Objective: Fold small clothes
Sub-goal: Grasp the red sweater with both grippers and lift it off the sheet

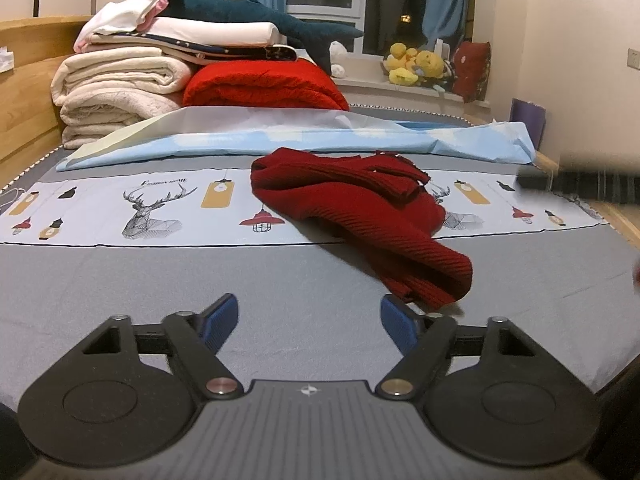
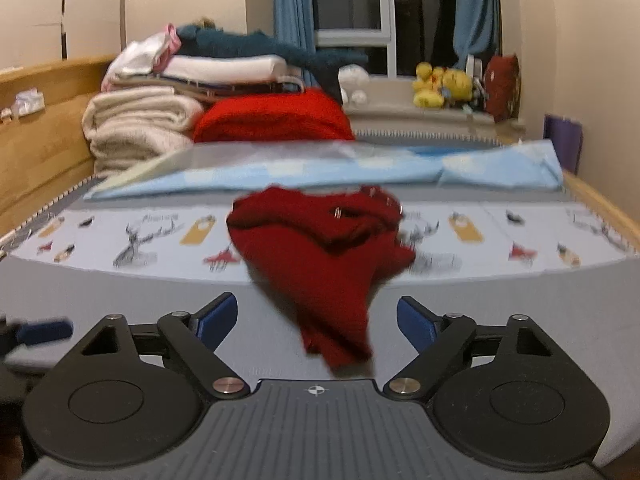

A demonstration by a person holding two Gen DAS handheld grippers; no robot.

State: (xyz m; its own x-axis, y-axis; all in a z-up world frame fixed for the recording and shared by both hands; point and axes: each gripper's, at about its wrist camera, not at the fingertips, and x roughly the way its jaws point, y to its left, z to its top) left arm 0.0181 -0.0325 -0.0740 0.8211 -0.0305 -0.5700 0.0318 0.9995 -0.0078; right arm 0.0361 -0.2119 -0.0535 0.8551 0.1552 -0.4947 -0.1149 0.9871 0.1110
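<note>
A dark red ribbed knit garment (image 1: 352, 200) lies crumpled on the grey bed sheet (image 1: 160, 280), one narrow end trailing toward me. My left gripper (image 1: 308, 316) hovers low over the sheet, open, nothing between its blue pads; the garment's near end lies just beyond its right fingertip (image 1: 394, 318). In the right wrist view, which is blurred, the garment (image 2: 312, 248) fills the middle. Its trailing end hangs in the gap of my right gripper (image 2: 316, 320), which is open, and the pads are well clear of the cloth. The left gripper's blue pad (image 2: 44, 332) shows at that view's left edge.
A printed strip with deer and lamps (image 1: 152, 212) crosses the bed. Behind it lies a light blue sheet (image 1: 320, 140). Folded cream blankets (image 1: 116, 80) and a red blanket (image 1: 264, 84) stack at the back left. Wooden bed rails (image 1: 24, 112) run along both sides. Yellow plush toys (image 1: 416, 64) sit on the sill.
</note>
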